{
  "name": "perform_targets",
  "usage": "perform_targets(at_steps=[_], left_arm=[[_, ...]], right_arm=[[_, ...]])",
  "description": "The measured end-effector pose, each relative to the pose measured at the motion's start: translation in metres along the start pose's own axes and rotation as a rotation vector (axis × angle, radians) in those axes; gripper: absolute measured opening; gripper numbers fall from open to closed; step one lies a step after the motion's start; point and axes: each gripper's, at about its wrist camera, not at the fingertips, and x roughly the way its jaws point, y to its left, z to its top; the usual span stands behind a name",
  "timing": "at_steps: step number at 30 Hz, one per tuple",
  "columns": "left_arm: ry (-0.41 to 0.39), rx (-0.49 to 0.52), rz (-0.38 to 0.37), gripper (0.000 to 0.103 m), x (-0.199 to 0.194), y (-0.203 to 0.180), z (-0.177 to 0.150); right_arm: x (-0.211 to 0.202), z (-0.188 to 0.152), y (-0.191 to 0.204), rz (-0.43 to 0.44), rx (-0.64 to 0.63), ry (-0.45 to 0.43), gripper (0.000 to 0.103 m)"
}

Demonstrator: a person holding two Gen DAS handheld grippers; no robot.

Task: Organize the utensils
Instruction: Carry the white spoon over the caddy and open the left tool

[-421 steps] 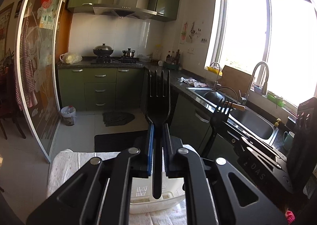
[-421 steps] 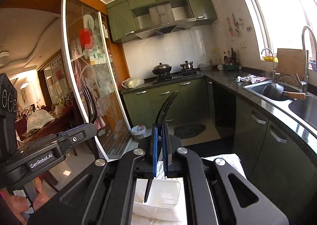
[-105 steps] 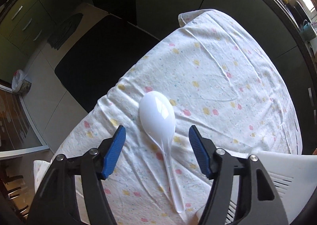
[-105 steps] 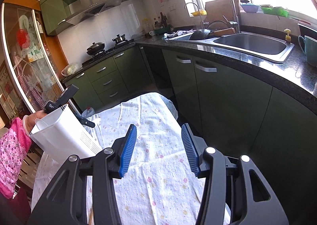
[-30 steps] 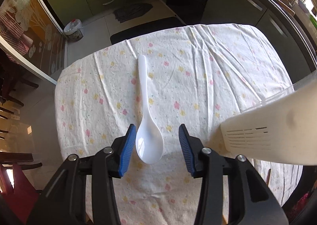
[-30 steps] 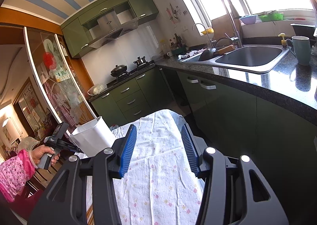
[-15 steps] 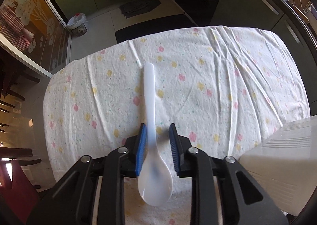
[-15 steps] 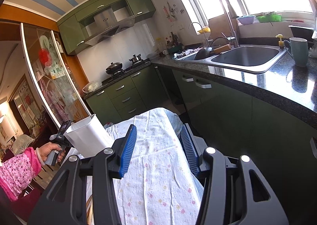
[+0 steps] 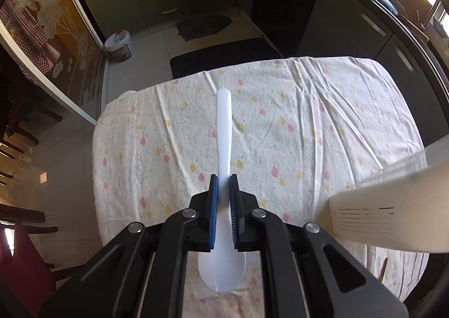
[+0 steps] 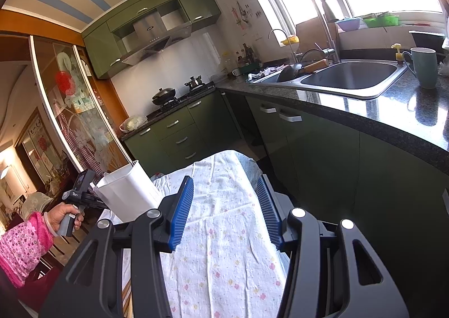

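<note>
A white plastic spoon (image 9: 223,127) points away from me over the flowered tablecloth (image 9: 308,121), its bowl nearest the camera. My left gripper (image 9: 223,177) is shut on the spoon's neck, just above the bowl, with both blue pads pressed on it. A white slotted utensil holder (image 9: 393,211) stands just right of that gripper. In the right wrist view the same holder (image 10: 126,194) hides the left gripper's fingers. My right gripper (image 10: 224,179) hangs open above the cloth (image 10: 224,234) with nothing between its pads.
A hand in a pink flowered sleeve (image 10: 64,217) holds the left gripper's handle. A dark granite counter (image 10: 393,116) with a steel sink (image 10: 350,79) and a green mug (image 10: 425,71) runs along the right. Green cabinets (image 10: 179,133) stand beyond the table. Dark chairs (image 9: 19,262) stand left.
The left jaws closed from wide around the spoon's bowl to a grip on its neck. The right gripper stayed open and still.
</note>
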Motion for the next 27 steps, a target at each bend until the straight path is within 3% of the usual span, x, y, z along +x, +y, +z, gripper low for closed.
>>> perform_targets(at_steps=[6,12,16,21,24,27], left_arm=[[-0.173,0.002,-0.033,0.008,-0.111,-0.008,-0.005],[-0.497,0.026,-0.161,0.008,-0.204,-0.068,0.004],[-0.692,0.06,-0.237,0.008,-0.202,-0.111,-0.002],[-0.894,0.104,-0.179,0.008,-0.176,-0.143,-0.021],[-0.963,0.098,-0.153,0.008,-0.16,-0.149,-0.035],[-0.981,0.083,-0.133,0.008,-0.146,-0.148,-0.043]], right_arm=[[-0.005,-0.001,0.0,0.035,0.006,-0.025,0.048],[-0.013,-0.002,-0.006,0.06,0.025,-0.052,0.048],[-0.023,-0.003,-0.012,0.066,0.044,-0.074,0.048],[-0.034,0.002,-0.026,0.057,0.07,-0.102,0.048],[-0.037,0.004,-0.032,0.059,0.081,-0.115,0.048],[-0.037,0.004,-0.03,0.071,0.079,-0.114,0.048]])
